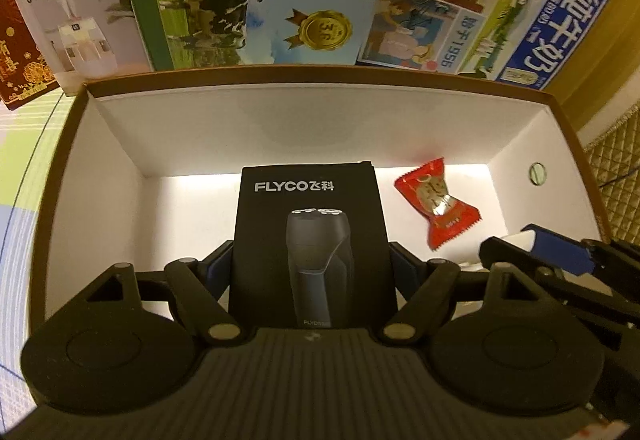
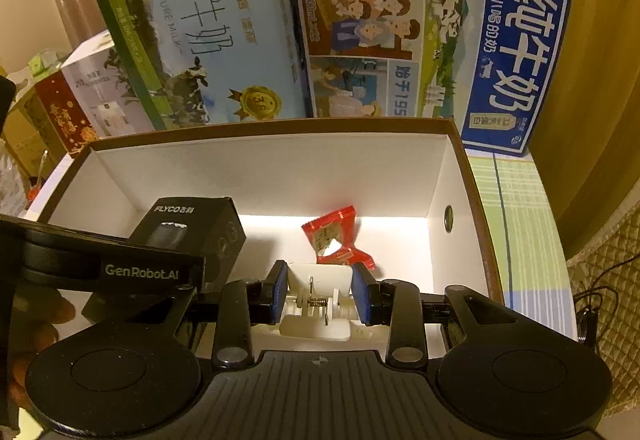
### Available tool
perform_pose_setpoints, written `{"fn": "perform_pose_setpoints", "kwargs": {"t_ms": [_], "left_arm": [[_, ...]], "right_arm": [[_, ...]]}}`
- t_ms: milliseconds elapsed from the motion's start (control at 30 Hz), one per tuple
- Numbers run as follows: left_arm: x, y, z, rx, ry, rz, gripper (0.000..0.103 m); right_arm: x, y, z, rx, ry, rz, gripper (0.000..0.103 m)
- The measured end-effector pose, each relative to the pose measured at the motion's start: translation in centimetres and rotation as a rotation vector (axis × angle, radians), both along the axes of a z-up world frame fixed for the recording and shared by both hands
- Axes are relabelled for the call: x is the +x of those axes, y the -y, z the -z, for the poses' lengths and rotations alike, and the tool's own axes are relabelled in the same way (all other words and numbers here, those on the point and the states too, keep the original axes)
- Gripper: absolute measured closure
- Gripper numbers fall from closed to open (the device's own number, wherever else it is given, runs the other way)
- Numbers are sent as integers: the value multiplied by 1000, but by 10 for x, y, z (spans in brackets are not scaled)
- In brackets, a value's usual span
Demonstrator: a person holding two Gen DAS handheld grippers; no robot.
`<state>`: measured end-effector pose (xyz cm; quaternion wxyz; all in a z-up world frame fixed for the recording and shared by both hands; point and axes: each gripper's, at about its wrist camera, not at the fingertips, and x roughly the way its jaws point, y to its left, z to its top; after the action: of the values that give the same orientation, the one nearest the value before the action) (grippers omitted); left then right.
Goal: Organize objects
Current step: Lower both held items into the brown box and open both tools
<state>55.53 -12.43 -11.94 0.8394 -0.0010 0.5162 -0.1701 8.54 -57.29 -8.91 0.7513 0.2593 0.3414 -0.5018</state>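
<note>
A black FLYCO shaver box (image 1: 310,240) is clamped between the blue pads of my left gripper (image 1: 310,268), held inside the open white storage box (image 1: 280,119). The right wrist view shows the same shaver box (image 2: 192,236) at the left, under the left gripper's body. My right gripper (image 2: 320,296) is shut on a white plastic clip (image 2: 318,300) low inside the storage box (image 2: 260,167). A red wrapped candy (image 1: 438,201) lies on the box floor, just beyond the clip (image 2: 334,240). The right gripper's fingers (image 1: 560,252) show at the right edge of the left wrist view.
Behind the storage box stand two milk cartons, a green-and-blue one (image 2: 200,39) and a blue one (image 2: 432,39), plus a white humidifier box (image 1: 76,11) and a red box (image 1: 20,55). A striped cloth (image 2: 516,232) covers the table; a quilted surface (image 2: 608,280) lies to the right.
</note>
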Motion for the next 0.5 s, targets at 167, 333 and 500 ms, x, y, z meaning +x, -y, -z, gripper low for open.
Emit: {"fn": "perform_pose_setpoints", "kwargs": {"t_ms": [167,333,500], "left_arm": [[11,-1,3,-21,9,6,28],[16,-7,-5,-27,30,3,22],[15,-15,-8,2,31,17,22]], "right_arm": [[2,7,4,12,12,7,72],[5,12,8,38,38,12,71],[8,17,9,62,67,19,71]]}}
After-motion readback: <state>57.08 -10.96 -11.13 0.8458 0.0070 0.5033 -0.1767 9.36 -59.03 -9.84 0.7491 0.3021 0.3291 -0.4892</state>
